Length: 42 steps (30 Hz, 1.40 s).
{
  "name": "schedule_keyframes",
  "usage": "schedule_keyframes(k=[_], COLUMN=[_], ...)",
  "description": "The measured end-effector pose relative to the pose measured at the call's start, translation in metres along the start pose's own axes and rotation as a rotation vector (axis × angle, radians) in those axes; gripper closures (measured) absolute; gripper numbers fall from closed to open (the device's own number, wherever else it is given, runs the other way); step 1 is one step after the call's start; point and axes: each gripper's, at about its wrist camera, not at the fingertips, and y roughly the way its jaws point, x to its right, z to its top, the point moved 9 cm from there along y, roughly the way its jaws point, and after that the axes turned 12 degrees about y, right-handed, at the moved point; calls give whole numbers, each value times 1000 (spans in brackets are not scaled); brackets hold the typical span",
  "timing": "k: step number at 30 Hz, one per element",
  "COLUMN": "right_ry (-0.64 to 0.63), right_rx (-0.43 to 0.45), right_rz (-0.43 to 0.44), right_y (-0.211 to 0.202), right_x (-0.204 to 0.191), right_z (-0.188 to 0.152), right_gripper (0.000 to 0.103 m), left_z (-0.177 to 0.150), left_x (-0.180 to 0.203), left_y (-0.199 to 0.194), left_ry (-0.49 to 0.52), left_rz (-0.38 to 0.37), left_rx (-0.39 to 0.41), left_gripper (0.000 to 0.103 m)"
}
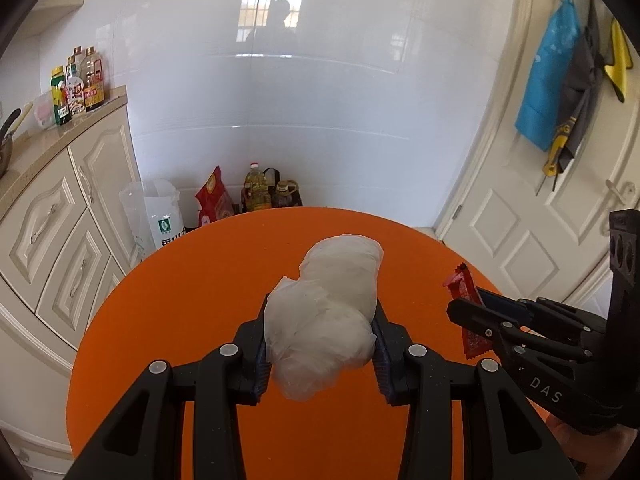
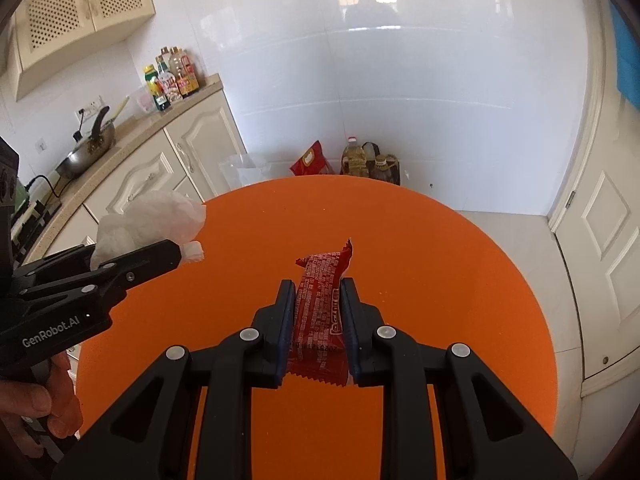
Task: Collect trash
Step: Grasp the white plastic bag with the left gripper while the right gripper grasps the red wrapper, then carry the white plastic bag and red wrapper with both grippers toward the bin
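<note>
Both bits of trash are picked up: the crumpled white bag (image 1: 324, 320) is pinched in the left tool (image 1: 320, 340), the red wrapper (image 2: 320, 312) clamped in the right tool (image 2: 318, 320), both above the orange surface (image 2: 440, 264), which looks bare; no bin visible, so dumping remains

Both views are bright and evenly lit by daylight, and the glossy white wall (image 1: 320, 92) mirrors a barred window (image 1: 270, 8) with a dark silhouette of a person in front of it, plus thin horizontal streaks of glare along the tile joints. The orange table (image 1: 192, 300) is vividly saturated with only soft, faint shadows, and the 2 pictures stay sharp at the centre. Fisheye distortion bows the door (image 1: 532, 216) and cabinets (image 1: 68, 216) into curves, and black vignetting fills the corners of each frame.
</note>
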Motion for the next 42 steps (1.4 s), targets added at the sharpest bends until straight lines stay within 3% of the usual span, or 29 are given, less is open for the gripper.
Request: schedule_keyframes(k=[3,5,9,11,18,24,29,37,42], right_ry=[8,13,30,41,109,199,307,490,594], right_rx=[46,79,145,173,258,302,306,217,132], right_rz=[4,6,-4,-13,-79,-172,-265,-359,-373], right_y=[-35,-59,-105,-124,-185,-232,-257,-247,-221], right_x=[6,12,29,38,86,153,221,325,376], right_z=[1,1,2,2,-2,-20,-47,-108,-147], right_gripper=[81,81,81,81,81,81,81,81,81], left_z=[-3,-20,-30,-52,-65,-55,-59,-106,-140], left_x=[21,42,71,106,175,209,247,322,347], left_y=[-19,-59,-91,-131,-176,-165,-139,-84,-47], left_ry=[28,46,94,118,209,275,361,491,538], left_rz=[-15,-25,-48,-67,-138,-250,-340,-490,-519], left_rx=[28,48,82,99,139,134,74,-126,-286], left_gripper=[65,65,65,65,65,65,65,65,65])
